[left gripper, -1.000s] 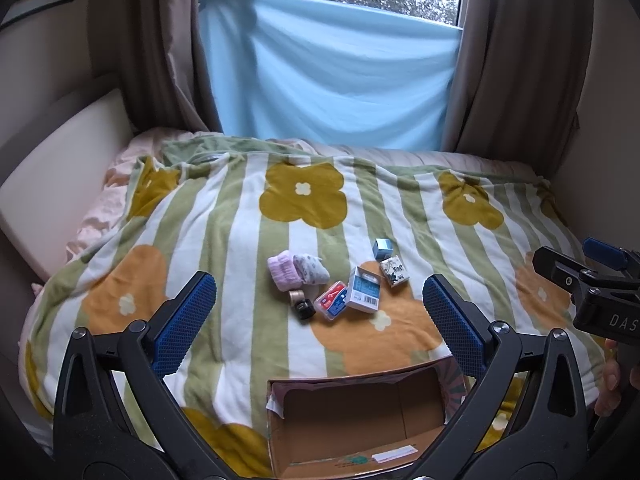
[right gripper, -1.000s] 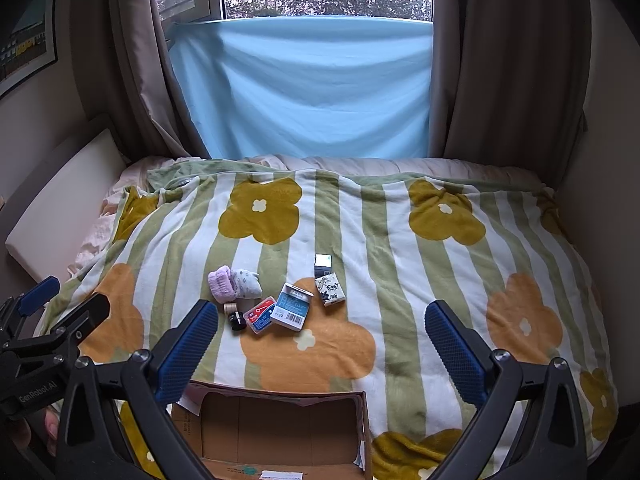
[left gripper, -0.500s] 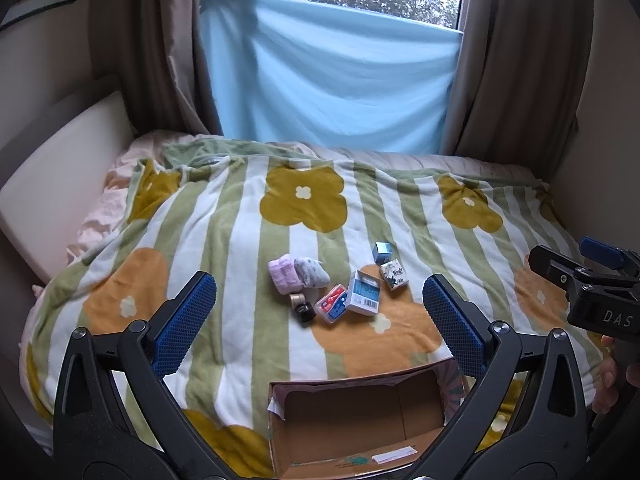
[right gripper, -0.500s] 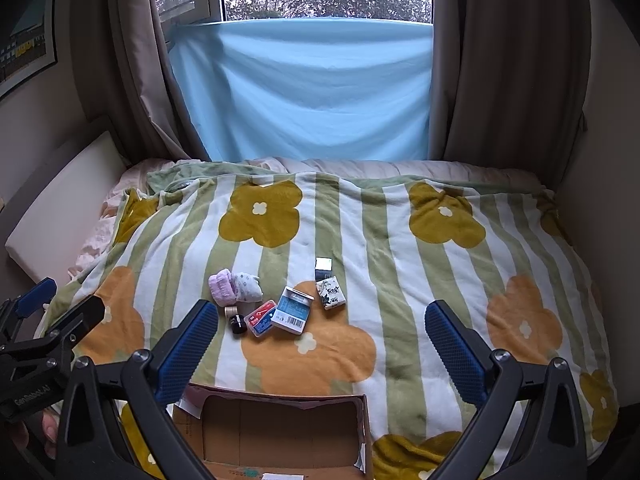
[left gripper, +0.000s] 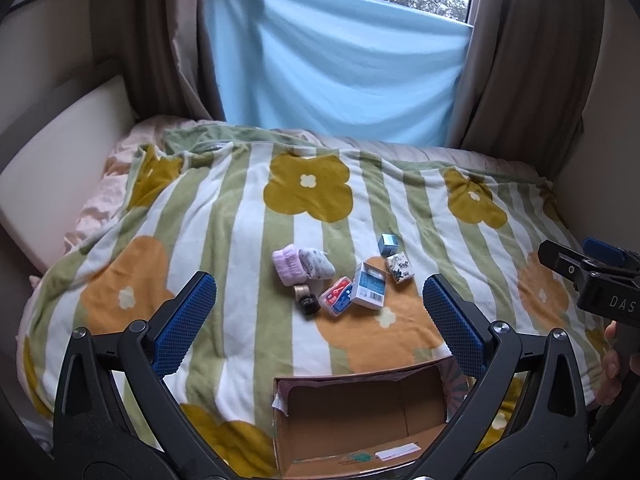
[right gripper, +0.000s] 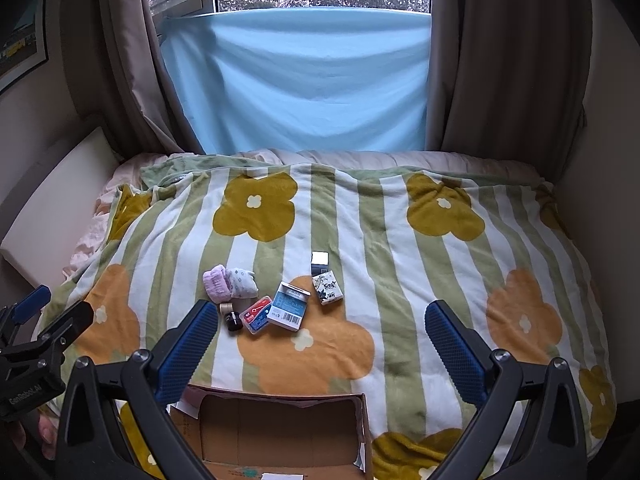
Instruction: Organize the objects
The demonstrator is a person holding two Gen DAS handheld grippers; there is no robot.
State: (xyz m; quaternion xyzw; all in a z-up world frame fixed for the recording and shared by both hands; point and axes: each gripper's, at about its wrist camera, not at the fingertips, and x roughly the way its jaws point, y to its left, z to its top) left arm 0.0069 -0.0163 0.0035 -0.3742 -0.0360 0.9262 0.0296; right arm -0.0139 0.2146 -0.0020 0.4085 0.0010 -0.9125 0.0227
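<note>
Small items lie clustered mid-bed: pink rolled socks (left gripper: 289,266), a grey patterned sock roll (left gripper: 317,263), a blue-white box (left gripper: 370,290), a red-blue card case (left gripper: 337,301), a floral box (left gripper: 400,267), a small blue cube box (left gripper: 388,245) and a black cap (left gripper: 308,304). An open cardboard box (left gripper: 360,412) sits at the near edge. My left gripper (left gripper: 316,320) is open and empty, above the box. My right gripper (right gripper: 320,344) is open and empty, right of it. The same cluster shows in the right wrist view, around the blue-white box (right gripper: 289,306).
The striped flower blanket (left gripper: 248,248) covers the bed. A cream headboard pad (left gripper: 52,176) lines the left wall. Blue cloth (left gripper: 332,80) and brown curtains (left gripper: 528,64) hang at the far end. A wall (right gripper: 600,152) bounds the right side.
Both grippers have drifted slightly; the view of the items shifted a little. Both stay open and nothing was picked up.
</note>
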